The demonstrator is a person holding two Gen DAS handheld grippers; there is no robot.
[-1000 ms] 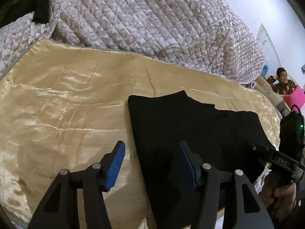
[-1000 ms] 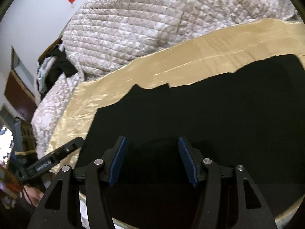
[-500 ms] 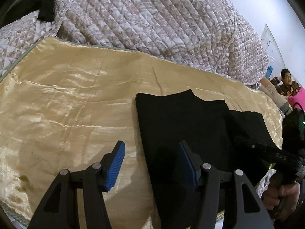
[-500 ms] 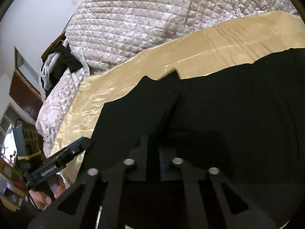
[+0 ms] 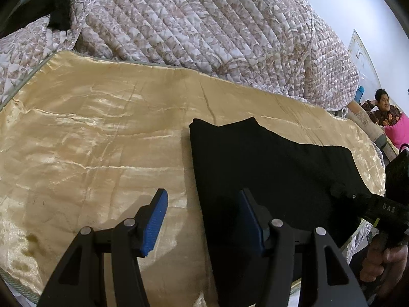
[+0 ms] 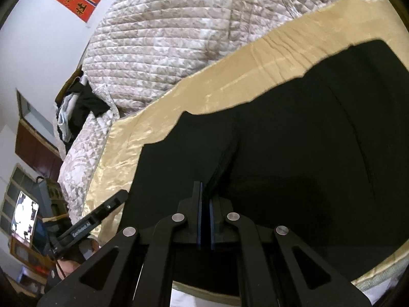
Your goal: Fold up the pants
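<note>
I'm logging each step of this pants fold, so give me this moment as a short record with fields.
garment: black pants, partly folded, lying on the gold satin cloth
left gripper: open, over the pants' left edge, holding nothing
right gripper: shut on a raised fold of the pants
surface behind: quilted bedspread bunched beyond the cloth
bystander: a person at the far right of the left wrist view

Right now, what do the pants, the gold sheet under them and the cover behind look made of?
Pants: matte black cloth, likely soft knit or cotton; no shine, limp folds. Sheet: satin-like fabric, glossy highlights along its creases. Cover: quilted printed textile, padded stitched rows. The shut right gripper seems to pinch a pants fold.
</note>
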